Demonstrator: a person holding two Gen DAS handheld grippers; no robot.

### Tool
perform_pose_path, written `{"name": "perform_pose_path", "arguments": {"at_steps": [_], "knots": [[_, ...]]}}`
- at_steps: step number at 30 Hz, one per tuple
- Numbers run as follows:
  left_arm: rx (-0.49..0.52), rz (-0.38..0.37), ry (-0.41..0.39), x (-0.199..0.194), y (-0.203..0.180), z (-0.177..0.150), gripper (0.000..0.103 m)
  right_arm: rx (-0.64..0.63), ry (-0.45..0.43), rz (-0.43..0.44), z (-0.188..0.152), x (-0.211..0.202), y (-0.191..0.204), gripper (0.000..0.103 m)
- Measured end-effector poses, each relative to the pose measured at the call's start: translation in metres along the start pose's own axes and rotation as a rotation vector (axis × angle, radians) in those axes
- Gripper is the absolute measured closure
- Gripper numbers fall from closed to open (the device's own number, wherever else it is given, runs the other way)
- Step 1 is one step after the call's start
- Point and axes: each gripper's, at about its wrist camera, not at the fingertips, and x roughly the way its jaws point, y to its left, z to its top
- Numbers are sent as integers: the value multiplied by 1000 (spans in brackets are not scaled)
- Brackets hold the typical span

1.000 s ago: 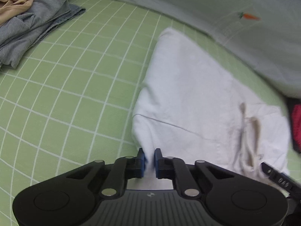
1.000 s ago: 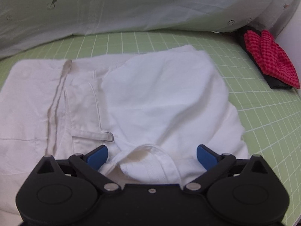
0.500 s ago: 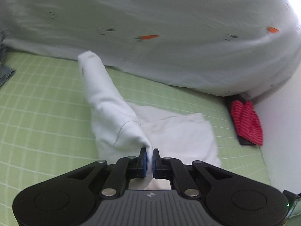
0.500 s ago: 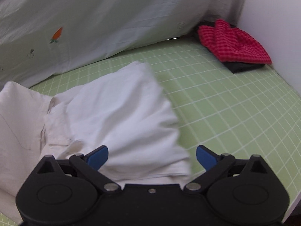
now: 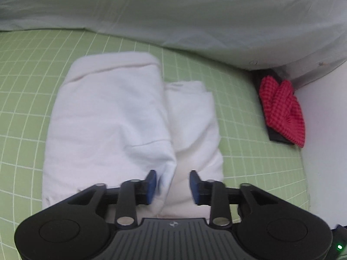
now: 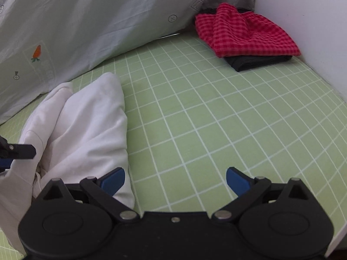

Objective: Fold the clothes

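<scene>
Your left claw (image 5: pixel 172 184) hangs at the near end of the white garment (image 5: pixel 112 119), and its jaws are opening — a corner of the folded-over layer lies between the blue pads (image 5: pixel 150 183) but they no longer pinch it, so the cloth is being let go to settle where you carried it. The garment lies on the green gridded mat (image 5: pixel 26 69), doubled into a compact bundle with one layer lapped over the other, which suggests the fold has just been laid and the release is meant to leave it flat. Your right claw (image 6: pixel 175 177) is spread wide and grasps nothing; it hovers over bare mat just beside the garment's right edge (image 6: pixel 91 130), probably kept clear so it does not drag the fold. At the far corner by the white wall, a red checked cloth (image 6: pixel 245 32) sits on a dark folded piece (image 6: pixel 258 61) — likely the finished stack, so this bundle may belong there once it is tidy. A pale carrot-print sheet (image 5: pixel 173 15) runs along the back.
</scene>
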Motion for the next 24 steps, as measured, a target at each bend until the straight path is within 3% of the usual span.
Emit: {"name": "perform_pose_path", "arguments": {"at_steps": [2, 9, 12, 14, 15, 17, 19, 24], "knots": [[-9, 11, -48, -19, 0, 1, 39, -20, -6, 36, 7, 0, 10, 2], [6, 166, -141, -67, 33, -1, 32, -94, -45, 187, 31, -1, 66, 2], [-18, 184, -197, -78, 62, -8, 31, -125, -78, 283, 44, 7, 96, 2], [-77, 204, -181, -75, 79, -10, 31, -157, -80, 324, 50, 19, 114, 9], [-101, 203, -167, -74, 86, -11, 31, -166, -58, 327, 53, 26, 122, 16], [-127, 189, -144, -72, 99, -12, 31, -161, -4, 340, 54, 36, 137, 21], [-141, 195, -139, -69, 109, -13, 31, -178, 18, 371, 49, 44, 150, 22], [-159, 210, -105, -63, 131, -8, 31, -215, 96, 324, 36, 68, 171, 27]]}}
